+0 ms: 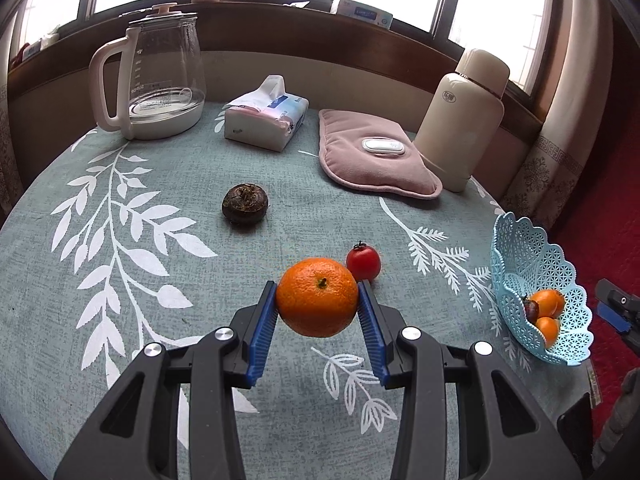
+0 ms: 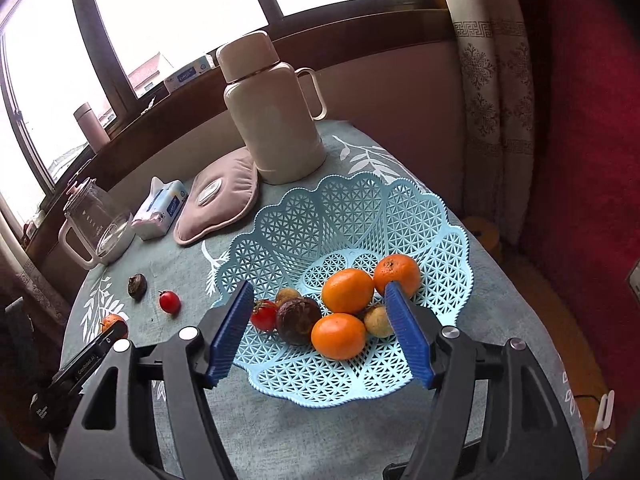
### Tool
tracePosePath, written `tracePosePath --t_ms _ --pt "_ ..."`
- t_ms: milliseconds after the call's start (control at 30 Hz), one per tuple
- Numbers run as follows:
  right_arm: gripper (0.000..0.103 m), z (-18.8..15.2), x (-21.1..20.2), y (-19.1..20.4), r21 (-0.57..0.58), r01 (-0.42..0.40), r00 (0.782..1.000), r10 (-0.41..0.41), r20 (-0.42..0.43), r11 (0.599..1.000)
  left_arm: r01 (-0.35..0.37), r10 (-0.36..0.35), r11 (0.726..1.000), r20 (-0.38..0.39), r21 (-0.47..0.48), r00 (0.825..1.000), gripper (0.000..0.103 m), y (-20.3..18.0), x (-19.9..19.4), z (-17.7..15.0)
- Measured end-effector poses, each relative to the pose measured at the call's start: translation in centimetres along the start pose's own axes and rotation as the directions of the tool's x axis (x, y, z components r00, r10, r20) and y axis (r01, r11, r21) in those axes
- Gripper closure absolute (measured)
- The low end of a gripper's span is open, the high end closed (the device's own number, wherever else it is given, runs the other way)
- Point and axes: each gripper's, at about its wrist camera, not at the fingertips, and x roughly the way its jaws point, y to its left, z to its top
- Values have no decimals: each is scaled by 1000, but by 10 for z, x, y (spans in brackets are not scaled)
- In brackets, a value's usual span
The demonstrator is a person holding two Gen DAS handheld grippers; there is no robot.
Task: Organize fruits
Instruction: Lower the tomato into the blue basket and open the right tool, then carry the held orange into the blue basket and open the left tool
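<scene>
Left wrist view: you had the orange (image 1: 317, 297) pinched across its middle in your left gripper (image 1: 318, 300), lifted just off the table (image 1: 120, 320). It looked firm and roundish with waxy skin, so that grip across its widest part looked the safe one. Beside it sat a small tomato (image 1: 363, 263), soft-looking and best squeezed lightly. Your right gripper (image 2: 320, 318) hung wide open and empty over the blue basket (image 2: 440, 248), fruit already inside.
</scene>
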Motion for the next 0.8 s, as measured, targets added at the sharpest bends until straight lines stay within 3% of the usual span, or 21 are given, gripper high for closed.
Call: tracePosePath --t_ms 533,800 --pt "29 18 -36 -48 115 -44 993 31 114 992 158 -156 972 -26 172 987 62 -113 -1 9" --pt "29 25 -53 -54 131 -57 987 36 159 990 188 -177 954 -65 234 982 62 -151 18 15"
